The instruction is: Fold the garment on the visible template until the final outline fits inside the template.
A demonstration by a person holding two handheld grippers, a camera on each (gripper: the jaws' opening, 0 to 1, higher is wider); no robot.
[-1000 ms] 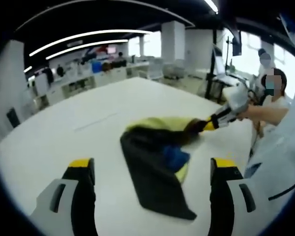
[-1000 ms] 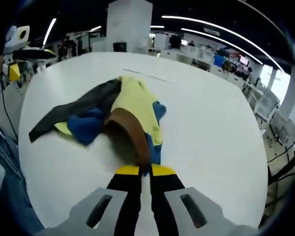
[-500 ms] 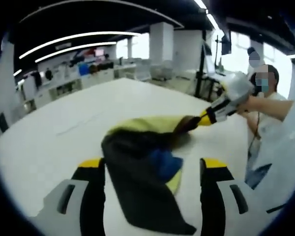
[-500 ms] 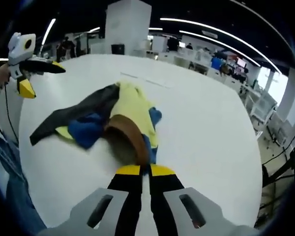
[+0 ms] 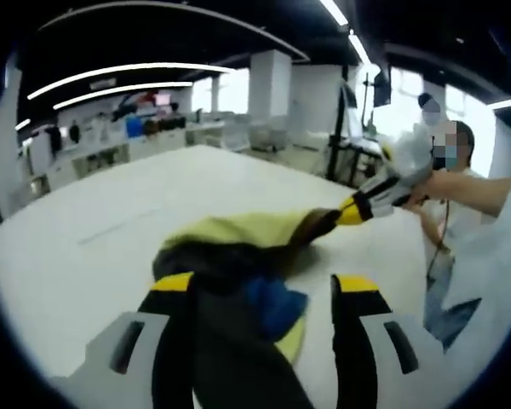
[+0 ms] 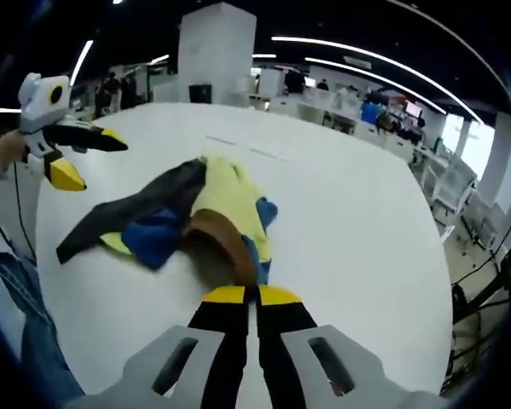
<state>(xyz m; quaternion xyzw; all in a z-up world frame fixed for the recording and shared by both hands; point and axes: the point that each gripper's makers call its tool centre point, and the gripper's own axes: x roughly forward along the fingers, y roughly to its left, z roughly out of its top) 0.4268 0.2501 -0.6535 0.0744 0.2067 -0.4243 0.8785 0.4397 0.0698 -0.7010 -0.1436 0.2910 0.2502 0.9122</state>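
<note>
**Right gripper clamped on garment, left gripper apart**

The right gripper [image 6: 249, 295] has its jaws pressed together on the brown edge of the garment [image 6: 217, 215]. The garment lies crumpled on the white table [image 6: 349, 213]. Beyond it, the left gripper [image 6: 77, 158] hovers with jaws spread above the dark end of the garment.

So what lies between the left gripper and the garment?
Bare white table, seen in the right gripper view: the open left gripper hangs apart from the garment.
</note>
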